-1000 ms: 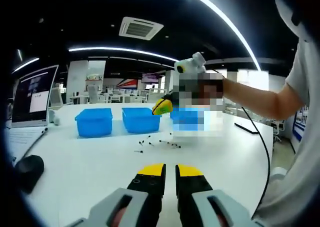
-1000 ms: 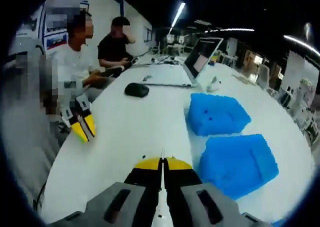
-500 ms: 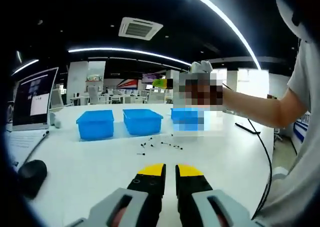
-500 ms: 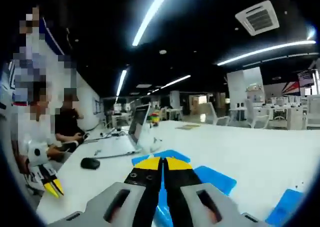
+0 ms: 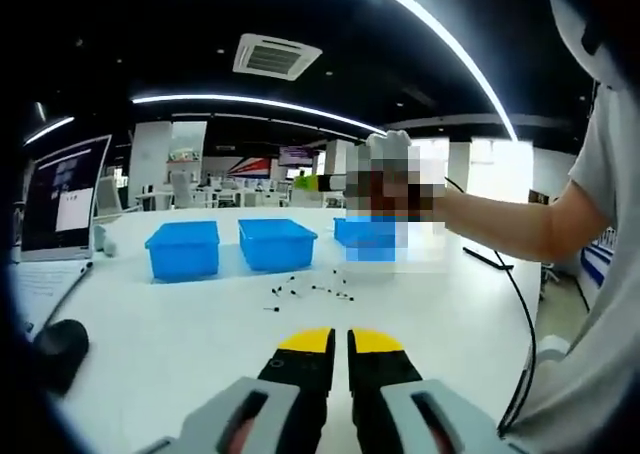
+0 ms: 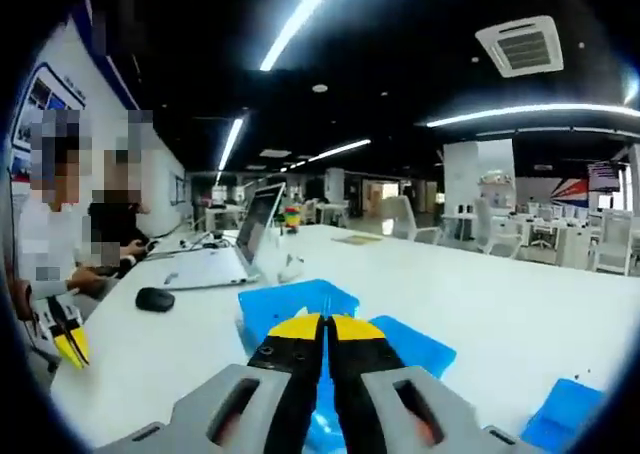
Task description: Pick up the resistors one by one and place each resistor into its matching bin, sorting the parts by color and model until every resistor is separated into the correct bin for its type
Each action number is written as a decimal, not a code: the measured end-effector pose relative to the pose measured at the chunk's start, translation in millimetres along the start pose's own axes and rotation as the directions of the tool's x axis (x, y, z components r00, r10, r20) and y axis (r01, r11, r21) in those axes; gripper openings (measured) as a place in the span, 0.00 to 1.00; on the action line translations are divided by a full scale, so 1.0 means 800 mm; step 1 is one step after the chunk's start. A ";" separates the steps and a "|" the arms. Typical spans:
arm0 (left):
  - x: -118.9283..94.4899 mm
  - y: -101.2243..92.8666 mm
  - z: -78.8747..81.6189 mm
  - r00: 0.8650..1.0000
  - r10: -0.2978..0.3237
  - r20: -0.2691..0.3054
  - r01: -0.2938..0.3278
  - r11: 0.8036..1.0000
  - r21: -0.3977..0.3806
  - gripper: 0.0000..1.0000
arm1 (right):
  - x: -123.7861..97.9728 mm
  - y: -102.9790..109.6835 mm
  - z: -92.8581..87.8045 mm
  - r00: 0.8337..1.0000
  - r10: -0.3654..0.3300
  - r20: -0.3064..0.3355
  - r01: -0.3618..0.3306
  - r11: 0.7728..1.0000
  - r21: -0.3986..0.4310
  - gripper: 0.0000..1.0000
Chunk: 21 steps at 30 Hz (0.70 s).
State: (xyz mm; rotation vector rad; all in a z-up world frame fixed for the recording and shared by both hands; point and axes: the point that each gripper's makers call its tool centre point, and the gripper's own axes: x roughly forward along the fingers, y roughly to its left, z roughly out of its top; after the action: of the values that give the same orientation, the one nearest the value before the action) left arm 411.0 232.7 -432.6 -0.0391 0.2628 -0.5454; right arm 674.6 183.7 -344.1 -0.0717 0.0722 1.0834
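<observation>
Several small resistors [image 5: 310,292] lie scattered on the white table [image 5: 180,324], in front of three blue bins [image 5: 184,249] [image 5: 276,242] [image 5: 365,232]. My left gripper [image 5: 341,340] hovers low over the near table, jaws shut with nothing in them. A hand holds my right gripper [image 5: 308,182] in the air above the bins, pointing left. In the right gripper view, my right gripper [image 6: 323,326] is shut, seemingly on a thin resistor that barely shows. Below it are the blue bins [image 6: 295,302] [image 6: 412,344] [image 6: 565,414]. The left gripper [image 6: 62,340] shows at far left.
An open laptop [image 5: 60,194] and a black mouse [image 5: 60,342] sit at the table's left end. A black cable [image 5: 520,314] runs along the right side. People sit at the table's far end [image 6: 110,236] beside the laptop [image 6: 255,229] and the mouse [image 6: 155,299].
My right gripper rose from just above the bins and levelled out, so its view swung from the table up to the room. The left gripper has hardly moved.
</observation>
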 end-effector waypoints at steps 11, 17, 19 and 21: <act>-0.003 0.006 -0.007 1.000 0.009 -0.012 -0.009 1.000 -0.015 0.12 | -0.004 -0.023 -0.014 0.996 -0.080 -0.032 0.081 0.997 0.016 0.25; -0.002 0.005 -0.005 1.000 0.010 -0.006 -0.010 1.000 -0.018 0.13 | -0.010 -0.022 -0.016 0.996 -0.081 -0.038 0.082 0.996 0.019 0.24; -0.002 0.003 -0.008 1.000 0.005 -0.014 -0.005 1.000 -0.016 0.13 | -0.011 -0.020 -0.016 0.996 -0.078 -0.040 0.079 0.997 0.018 0.23; -0.002 0.001 -0.011 1.000 0.002 -0.021 -0.002 1.000 -0.013 0.13 | -0.013 -0.015 -0.016 0.996 -0.072 -0.042 0.073 0.997 0.017 0.22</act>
State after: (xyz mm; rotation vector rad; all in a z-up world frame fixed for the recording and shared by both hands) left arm 407.8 234.3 -440.5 -0.0462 0.2869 -0.5426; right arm 680.4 167.9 -355.5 -0.0799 0.1160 1.0086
